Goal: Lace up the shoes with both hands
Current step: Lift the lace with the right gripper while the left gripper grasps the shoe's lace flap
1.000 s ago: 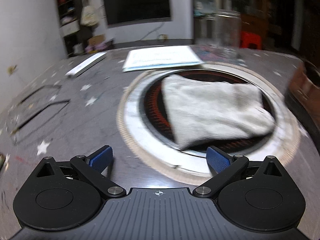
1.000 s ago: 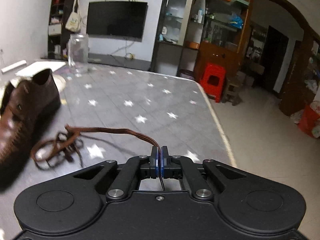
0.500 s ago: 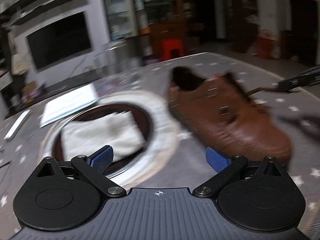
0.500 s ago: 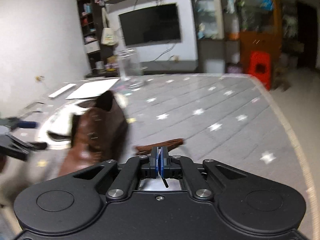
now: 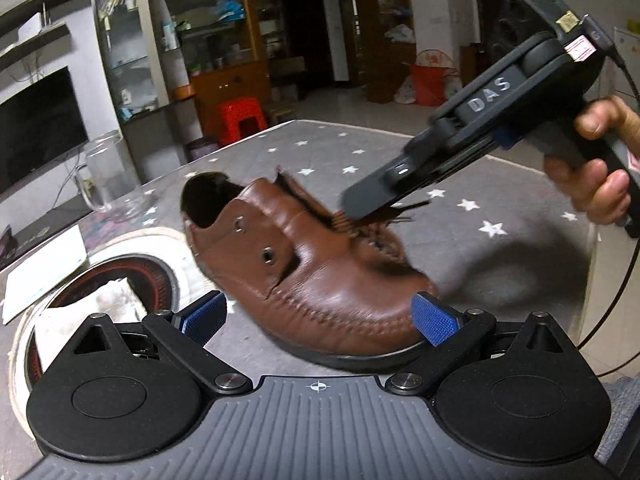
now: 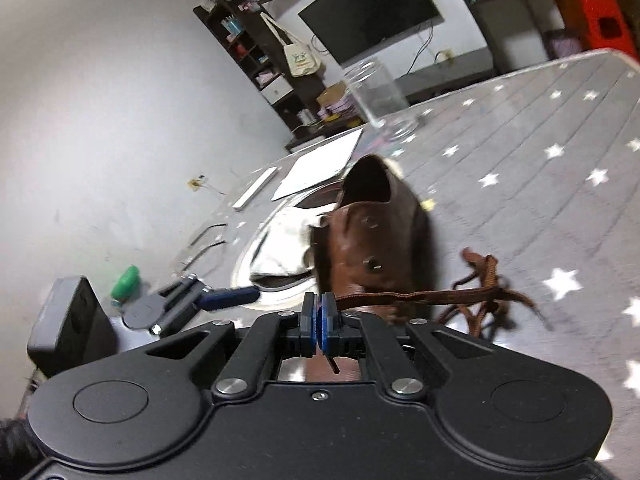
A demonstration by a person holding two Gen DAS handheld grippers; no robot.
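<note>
A white wall [image 6: 100, 100] carries a dark television [image 6: 372, 12] beside shelves [image 5: 208, 40], and a red stool [image 5: 242, 114] stands on the pale floor [image 5: 360, 110].

Black housing on the right gripper [image 5: 360, 210], white "DAS" lettering, blue pads [image 6: 325, 322], silver screws, thin black cable behind.

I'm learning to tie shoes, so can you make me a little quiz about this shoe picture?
1. True or false: the lace is already threaded through the brown shoe.
2. Which gripper pinches the lace? A) left gripper B) right gripper
3. Fill in: the left gripper's jaws are ____.

Key:
1. False. The eyelets on the near side look empty, and the lace lies bunched on the starry table.
2. B
3. open
</note>
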